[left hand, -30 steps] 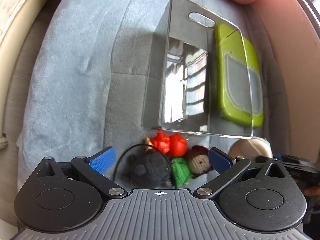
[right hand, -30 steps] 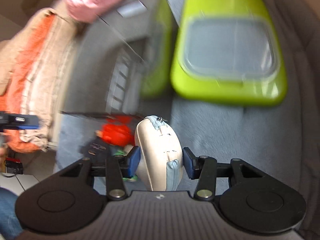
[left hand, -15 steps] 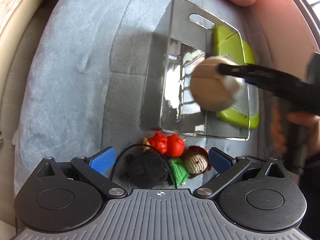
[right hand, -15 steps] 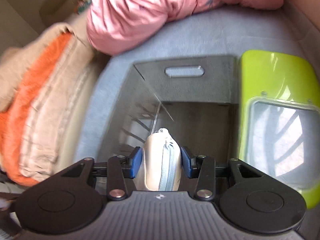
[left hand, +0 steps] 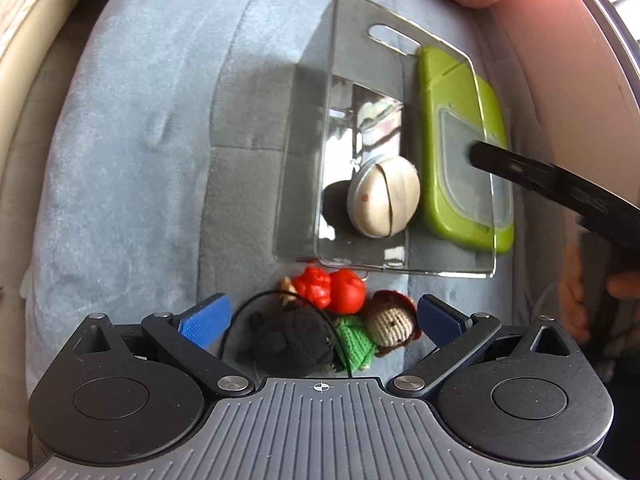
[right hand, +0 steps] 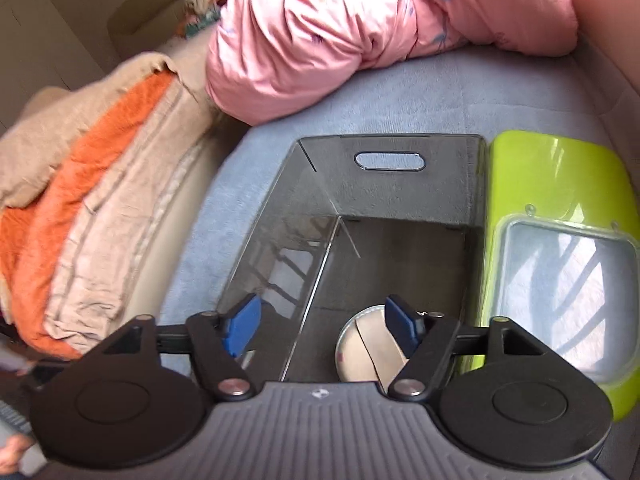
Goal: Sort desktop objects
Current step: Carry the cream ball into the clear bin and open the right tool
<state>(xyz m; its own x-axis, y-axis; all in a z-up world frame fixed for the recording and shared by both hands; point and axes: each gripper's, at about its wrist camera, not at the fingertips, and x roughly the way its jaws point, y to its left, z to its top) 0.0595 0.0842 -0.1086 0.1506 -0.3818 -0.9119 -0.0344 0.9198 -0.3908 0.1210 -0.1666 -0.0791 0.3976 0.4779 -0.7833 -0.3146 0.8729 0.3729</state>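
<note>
A clear grey plastic bin [left hand: 360, 140] with a handle slot stands on a blue-grey cushion; it also shows in the right wrist view [right hand: 384, 216]. A round beige zip pouch [left hand: 384, 196] lies inside it, also seen below my right gripper [right hand: 368, 352]. My right gripper [right hand: 322, 328] is open and empty above the bin. My left gripper [left hand: 320, 314] is open, with a cluster of small knitted toys between its fingers: a black one [left hand: 292, 340], a red one [left hand: 328, 288] and a brown-headed doll in green [left hand: 384, 324].
A lime-green lidded box [left hand: 464, 152] lies right of the bin, also in the right wrist view [right hand: 560, 248]. Pink bedding [right hand: 360, 20] lies behind the bin. Orange and beige blankets [right hand: 92, 168] are piled at the left. The right gripper's arm [left hand: 560, 188] reaches in from the right.
My right gripper carried the beige pouch over the bin, opened and let it go; the pouch now lies in the bin. My left gripper has stayed over the toys.
</note>
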